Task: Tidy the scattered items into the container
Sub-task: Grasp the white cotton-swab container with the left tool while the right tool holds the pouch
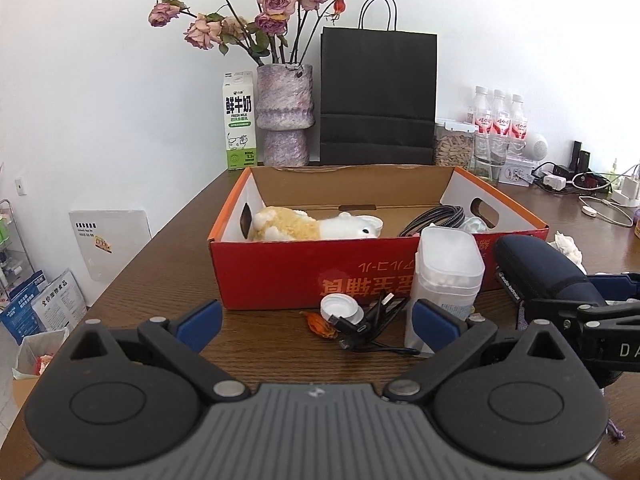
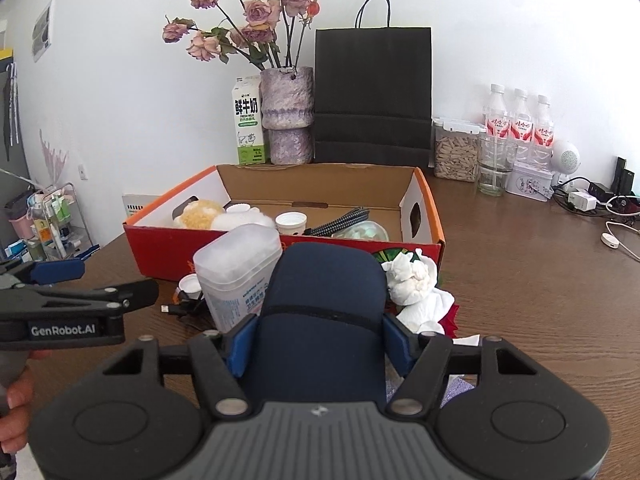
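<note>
The red cardboard box (image 1: 280, 272) (image 2: 160, 252) stands open on the table and holds a plush toy (image 1: 312, 224), a braided cable (image 1: 436, 216) and other small items. My left gripper (image 1: 316, 320) is open and empty, low over the table before the box. Ahead of it lie a white cap (image 1: 340, 308), a black cable bundle (image 1: 372, 320) and a clear cotton-swab tub (image 1: 444, 276) (image 2: 236, 276). My right gripper (image 2: 320, 340) is shut on a dark blue case (image 2: 324, 312) (image 1: 548, 276), held above the table just in front of the box.
Crumpled white tissue (image 2: 416, 284) and a red scrap lie right of the case. Behind the box stand a milk carton (image 1: 239, 120), a vase of roses (image 1: 284, 116), a black paper bag (image 1: 378, 96), bottles (image 2: 520, 124), a glass (image 2: 494, 168) and chargers with cords (image 2: 592, 200).
</note>
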Demonstrator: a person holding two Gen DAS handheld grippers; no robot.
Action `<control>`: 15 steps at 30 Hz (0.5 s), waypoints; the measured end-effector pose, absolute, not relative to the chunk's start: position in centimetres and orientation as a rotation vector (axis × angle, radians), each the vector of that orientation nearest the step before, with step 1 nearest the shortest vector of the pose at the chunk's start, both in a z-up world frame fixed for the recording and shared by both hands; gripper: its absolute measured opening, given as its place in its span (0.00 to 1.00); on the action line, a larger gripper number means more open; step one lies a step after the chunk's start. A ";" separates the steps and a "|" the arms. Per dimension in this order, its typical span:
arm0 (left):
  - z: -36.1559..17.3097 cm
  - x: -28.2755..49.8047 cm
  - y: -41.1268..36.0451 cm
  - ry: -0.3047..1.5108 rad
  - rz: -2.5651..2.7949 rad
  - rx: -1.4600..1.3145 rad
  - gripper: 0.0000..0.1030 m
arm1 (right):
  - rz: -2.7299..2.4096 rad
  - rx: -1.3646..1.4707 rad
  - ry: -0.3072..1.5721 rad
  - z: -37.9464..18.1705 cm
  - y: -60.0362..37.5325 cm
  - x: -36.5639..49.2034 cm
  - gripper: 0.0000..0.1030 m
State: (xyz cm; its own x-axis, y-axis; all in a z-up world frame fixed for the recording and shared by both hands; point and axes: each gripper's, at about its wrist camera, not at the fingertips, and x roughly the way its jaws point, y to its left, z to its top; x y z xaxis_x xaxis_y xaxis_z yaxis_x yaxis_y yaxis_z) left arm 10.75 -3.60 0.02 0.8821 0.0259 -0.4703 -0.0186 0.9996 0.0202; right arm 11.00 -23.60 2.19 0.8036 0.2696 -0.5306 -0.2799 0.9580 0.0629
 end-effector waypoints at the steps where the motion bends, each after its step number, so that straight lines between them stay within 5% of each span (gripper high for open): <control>1: 0.1 10.9 -3.9 0.489 0.017 0.018 1.00 | 0.292 -0.022 0.562 2.2 -23.7 11.0 0.63; 15: -0.6 12.7 -8.2 0.489 -0.085 0.069 1.00 | 0.224 -0.057 0.568 1.0 -26.6 11.2 0.63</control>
State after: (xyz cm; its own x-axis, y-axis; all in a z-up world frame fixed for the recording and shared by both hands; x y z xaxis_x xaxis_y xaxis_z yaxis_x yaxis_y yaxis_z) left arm 12.69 -8.24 -0.60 0.8795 -0.0648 -0.4715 0.0980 0.9941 0.0462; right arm 11.18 -26.59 0.96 0.8194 0.1949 -0.5390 -0.2265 0.9740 0.0078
